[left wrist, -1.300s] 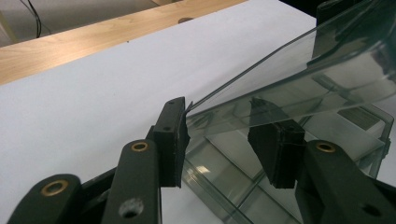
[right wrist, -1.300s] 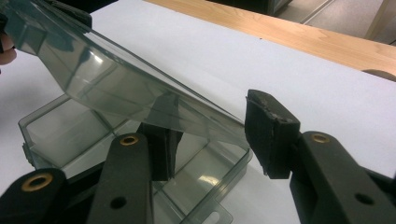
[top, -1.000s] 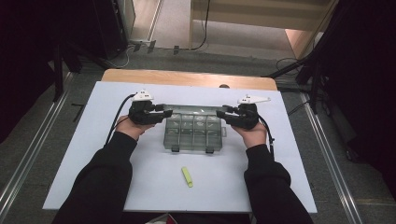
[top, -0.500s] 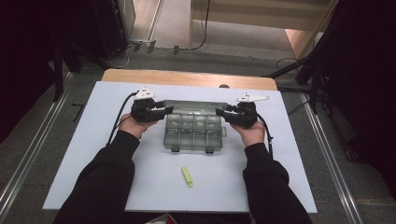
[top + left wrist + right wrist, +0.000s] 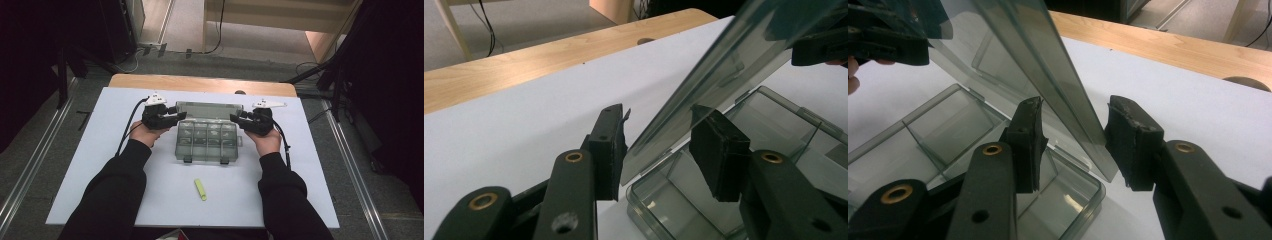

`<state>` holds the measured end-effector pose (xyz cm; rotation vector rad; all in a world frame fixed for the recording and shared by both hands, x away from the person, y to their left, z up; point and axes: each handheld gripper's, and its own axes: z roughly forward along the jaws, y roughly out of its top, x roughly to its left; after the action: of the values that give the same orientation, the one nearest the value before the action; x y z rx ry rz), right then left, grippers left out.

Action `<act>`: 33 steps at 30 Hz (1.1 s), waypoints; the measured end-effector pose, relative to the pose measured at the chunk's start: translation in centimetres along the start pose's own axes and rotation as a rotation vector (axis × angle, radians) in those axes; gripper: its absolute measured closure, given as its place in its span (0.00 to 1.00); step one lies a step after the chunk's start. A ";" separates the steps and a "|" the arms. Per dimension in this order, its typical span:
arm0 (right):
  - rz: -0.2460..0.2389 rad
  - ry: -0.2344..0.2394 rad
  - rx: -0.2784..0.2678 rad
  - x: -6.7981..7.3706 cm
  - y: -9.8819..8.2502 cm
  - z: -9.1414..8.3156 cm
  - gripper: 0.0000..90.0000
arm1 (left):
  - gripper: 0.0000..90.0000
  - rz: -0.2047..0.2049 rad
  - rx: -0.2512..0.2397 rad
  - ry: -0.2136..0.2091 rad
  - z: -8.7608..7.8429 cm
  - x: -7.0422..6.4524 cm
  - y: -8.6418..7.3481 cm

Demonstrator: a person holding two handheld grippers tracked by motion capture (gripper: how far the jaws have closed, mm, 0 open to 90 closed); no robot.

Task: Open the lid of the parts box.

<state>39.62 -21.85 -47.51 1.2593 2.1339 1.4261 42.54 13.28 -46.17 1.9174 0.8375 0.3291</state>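
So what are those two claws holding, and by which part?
Each gripper, left and right, has an end of the clear box's lid between its jaws; whether the pads actually pinch it cannot be told.

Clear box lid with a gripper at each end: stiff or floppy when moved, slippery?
The lid is probably stiff: its edge runs straight between the left gripper and the right gripper. Likely slippery, since the plastic is smooth and glossy with gaps beside the pads. The organizer box looks thin-walled with empty compartments, so it is likely light and may slide.
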 end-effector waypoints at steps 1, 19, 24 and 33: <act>0.000 0.000 -0.002 0.0 0.0 0.1 0.66 | 0.63 -0.005 -0.003 0.002 0.1 0.0 0.0; -0.014 -0.030 -0.004 -0.3 -0.2 1.2 0.68 | 0.64 -0.009 -0.019 0.028 0.9 0.0 -0.3; -0.015 -0.035 -0.002 -0.4 -0.2 1.5 0.69 | 0.65 -0.006 -0.024 0.037 1.0 -0.1 -0.3; -0.014 -0.048 -0.002 -0.5 -0.1 1.9 0.69 | 0.65 -0.004 -0.030 0.053 1.3 0.0 -0.5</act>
<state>41.09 -21.08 -48.58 1.2628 2.1051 1.3778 43.04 12.51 -47.23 1.8857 0.8665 0.3891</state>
